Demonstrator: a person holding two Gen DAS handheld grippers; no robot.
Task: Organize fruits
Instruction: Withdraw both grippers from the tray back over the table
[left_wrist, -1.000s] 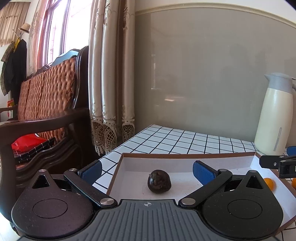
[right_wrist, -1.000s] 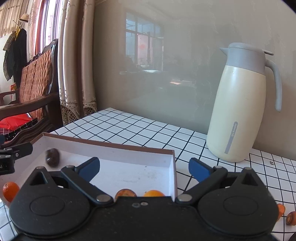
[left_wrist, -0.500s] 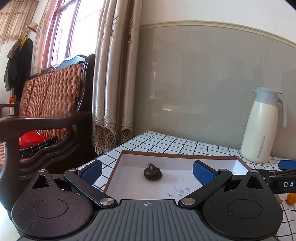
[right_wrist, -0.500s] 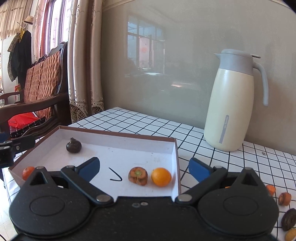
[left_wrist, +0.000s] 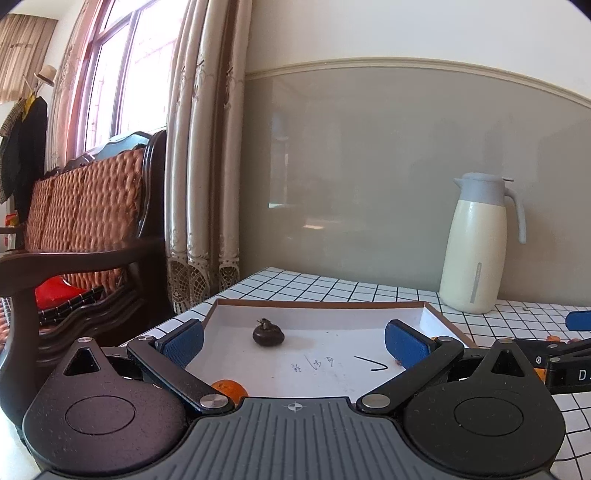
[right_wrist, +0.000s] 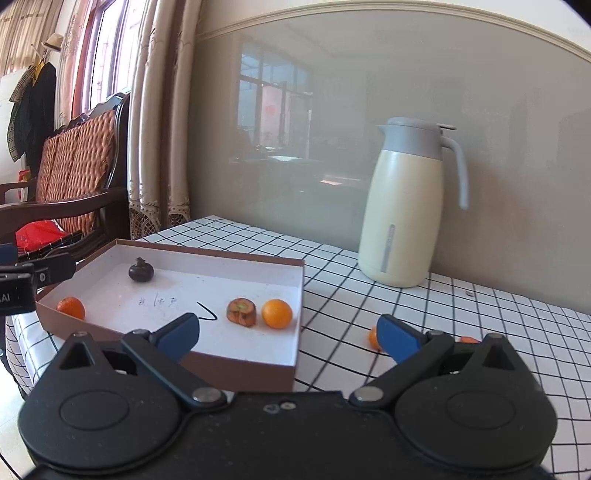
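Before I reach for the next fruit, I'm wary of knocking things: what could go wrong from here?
The box lies near the table's left edge; a nudge might push it off. The loose orange fruit sits partly behind the right gripper's fingertip and could roll when approached. The jug stands close behind.

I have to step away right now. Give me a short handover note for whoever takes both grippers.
Left gripper: open, empty, facing the box.
Right gripper: open, empty, over the box's near right corner.
In the box: dark fruit, small orange, brownish fruit, round orange.
Left to do: small orange pieces on the tablecloth right of the box, one by the right fingers.
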